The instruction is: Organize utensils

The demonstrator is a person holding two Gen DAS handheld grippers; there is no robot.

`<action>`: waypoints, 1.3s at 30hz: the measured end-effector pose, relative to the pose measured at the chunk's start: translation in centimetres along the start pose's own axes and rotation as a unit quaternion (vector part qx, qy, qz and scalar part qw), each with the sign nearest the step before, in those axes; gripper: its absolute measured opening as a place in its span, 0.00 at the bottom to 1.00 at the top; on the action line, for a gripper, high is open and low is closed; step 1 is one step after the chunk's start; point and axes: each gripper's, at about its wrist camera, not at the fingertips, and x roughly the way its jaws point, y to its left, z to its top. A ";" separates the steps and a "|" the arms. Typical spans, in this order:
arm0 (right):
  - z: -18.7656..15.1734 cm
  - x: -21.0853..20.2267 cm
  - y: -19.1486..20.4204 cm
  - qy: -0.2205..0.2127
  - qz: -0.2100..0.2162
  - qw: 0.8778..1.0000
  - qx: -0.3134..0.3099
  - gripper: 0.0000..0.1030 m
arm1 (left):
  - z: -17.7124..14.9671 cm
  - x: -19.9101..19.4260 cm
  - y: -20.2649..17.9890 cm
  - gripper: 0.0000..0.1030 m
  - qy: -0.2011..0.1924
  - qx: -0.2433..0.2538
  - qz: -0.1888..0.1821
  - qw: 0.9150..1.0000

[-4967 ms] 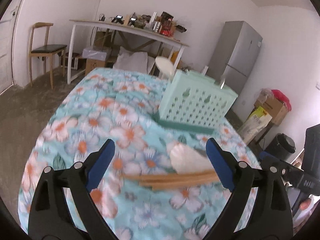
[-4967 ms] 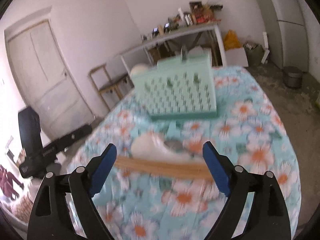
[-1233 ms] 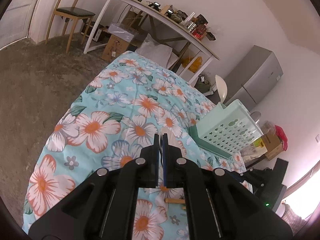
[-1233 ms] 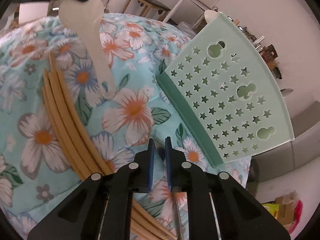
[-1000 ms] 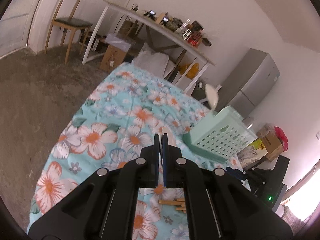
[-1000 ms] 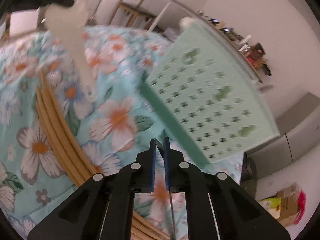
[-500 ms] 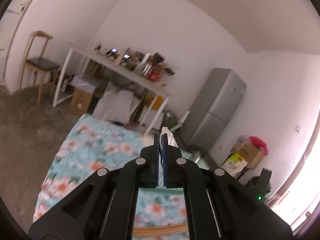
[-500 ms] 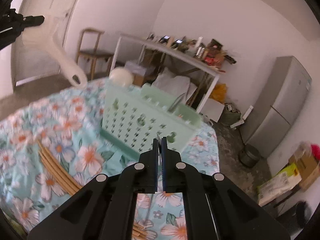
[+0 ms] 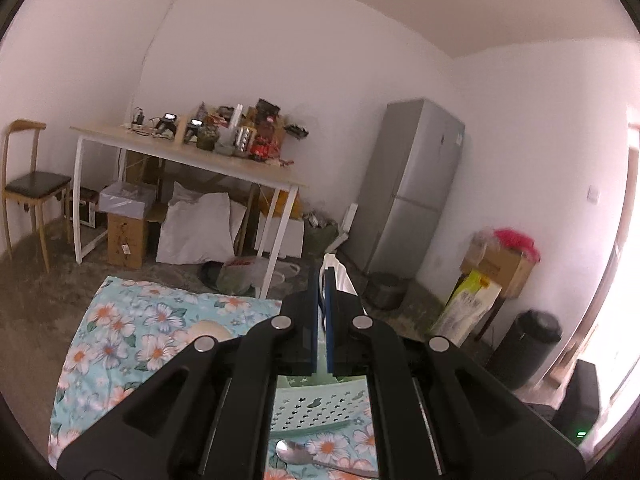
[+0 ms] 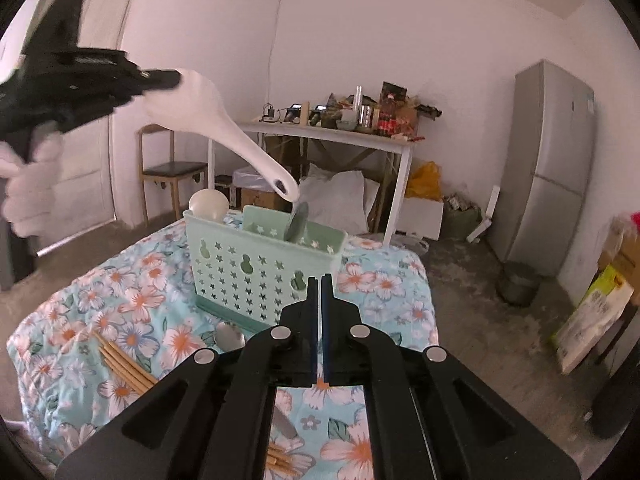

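Note:
My left gripper (image 9: 320, 276) is shut on a white rice paddle (image 10: 224, 128), held by its blade; its handle end hangs just above the mint-green utensil caddy (image 10: 260, 264). In the left wrist view only a white edge of the paddle (image 9: 340, 276) shows past the fingers, with the caddy (image 9: 320, 404) below. My right gripper (image 10: 319, 280) is shut and seems to pinch a thin metal handle; what it holds is unclear. A white ladle (image 10: 208, 202) and a metal utensil (image 10: 296, 222) stand in the caddy. A metal spoon (image 10: 229, 337) and wooden chopsticks (image 10: 124, 364) lie on the floral cloth.
The floral table (image 10: 380, 284) ends a little past the caddy. Behind stand a white desk (image 10: 332, 136) with clutter, a chair (image 10: 168, 168), a grey fridge (image 10: 548, 168) and boxes (image 10: 592, 312). A gloved hand (image 10: 28, 184) holds the left gripper at upper left.
Both grippers have risen and tilted up from the table. The left one has carried the paddle from beside the chopsticks to above the caddy. Both were open five seconds ago and are shut now.

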 end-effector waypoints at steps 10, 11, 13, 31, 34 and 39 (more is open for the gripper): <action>-1.5 0.7 -1.3 0.011 0.013 1.000 0.022 0.02 | -1.6 5.9 -3.9 0.02 0.032 0.103 0.063 0.992; -1.5 0.8 -1.3 0.012 0.015 1.000 0.024 0.02 | -1.9 6.6 -4.4 0.02 0.039 0.115 0.069 0.990; -1.6 0.8 -1.6 0.015 0.019 0.999 0.032 0.02 | -2.3 7.6 -4.8 0.02 0.057 0.120 0.058 0.990; -1.4 5.6 2.7 0.089 0.139 0.986 0.016 0.34 | -6.0 -0.9 3.1 0.65 0.040 0.006 0.061 0.997; -1.5 8.4 3.3 0.126 0.185 0.974 0.033 0.35 | -8.4 -2.1 5.7 0.66 0.067 -0.029 0.078 0.994; -2.6 13.6 5.1 0.203 0.202 0.958 0.034 0.35 | -12.6 -4.3 9.9 0.66 0.101 -0.085 0.104 0.986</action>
